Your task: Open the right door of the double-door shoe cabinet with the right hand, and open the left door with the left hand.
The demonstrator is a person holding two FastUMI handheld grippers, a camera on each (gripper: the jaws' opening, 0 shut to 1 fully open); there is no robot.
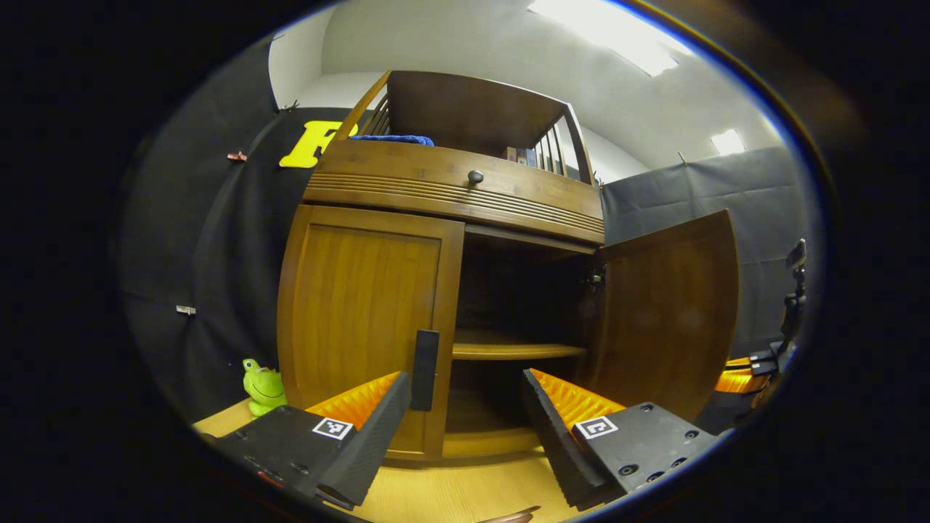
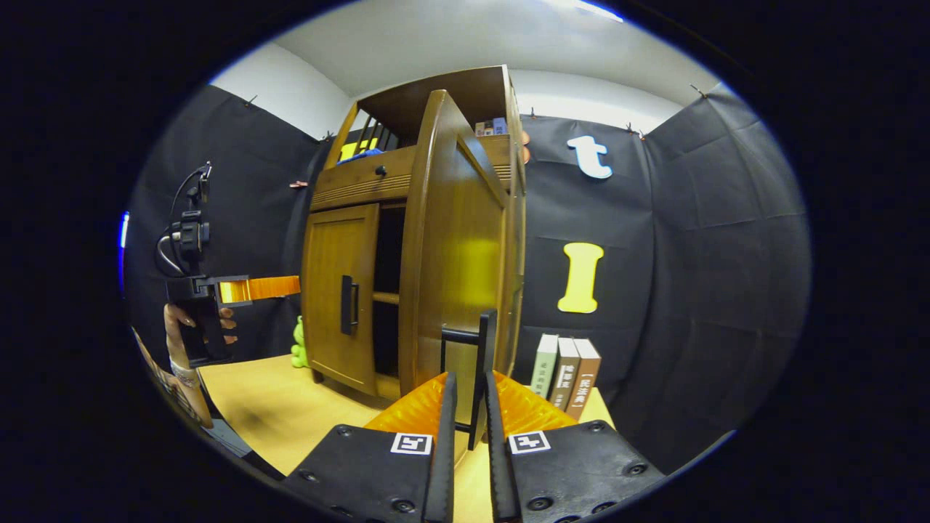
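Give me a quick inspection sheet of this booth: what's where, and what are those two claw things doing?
Surface: light wooden tabletop, bare in front of the cabinet.
Job's things: shoe cabinet; right door swung open, shelf visible inside; left door closed, its handle untouched.
Clutter: green frog toy left of the cabinet; three books standing on its right; blue cloth on top.
Grippers: left gripper open, aimed at the left door handle; right gripper shut on the right door's handle.
Cables: black cable looping above the left gripper.
Surroundings: black cloth walls, ceiling lights.
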